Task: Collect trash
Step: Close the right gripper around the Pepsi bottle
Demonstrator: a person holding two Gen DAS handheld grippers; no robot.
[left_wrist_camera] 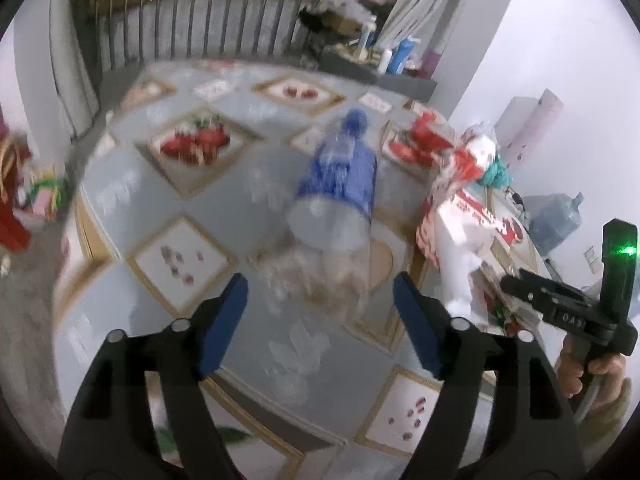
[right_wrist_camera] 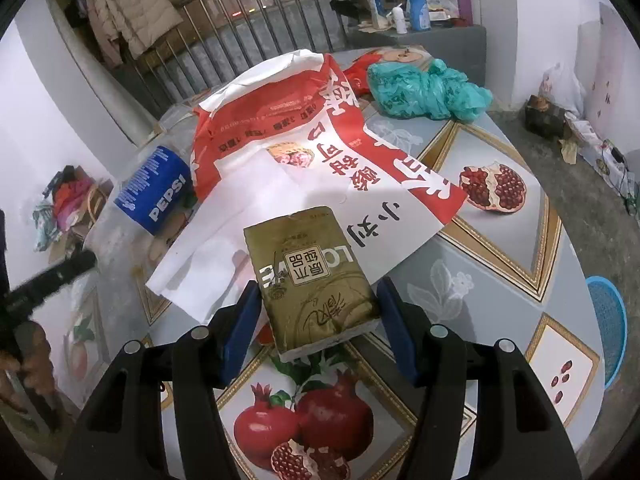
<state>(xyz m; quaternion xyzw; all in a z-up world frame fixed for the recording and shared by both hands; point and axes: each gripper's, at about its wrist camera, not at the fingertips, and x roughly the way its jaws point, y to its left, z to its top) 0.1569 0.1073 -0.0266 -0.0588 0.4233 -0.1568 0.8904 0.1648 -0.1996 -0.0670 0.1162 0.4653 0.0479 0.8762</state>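
A: My right gripper (right_wrist_camera: 318,312) brackets the gold pack (right_wrist_camera: 310,276), jaws spread, not touching. Pack lies half on the paper bag (right_wrist_camera: 320,148); if I pinch low, the bag drags.

B: Left?

A: Left gripper (left_wrist_camera: 320,304) agape near the Pepsi bottle (left_wrist_camera: 340,184) (blurry). It's lying down, may roll off the table (right_wrist_camera: 500,272).

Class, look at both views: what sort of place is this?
Probably a lived-in home room: a pomegranate-print tablecloth strewn with litter, a beige padded coat hanging up, and plastic toiletry bottles on a grey ledge.
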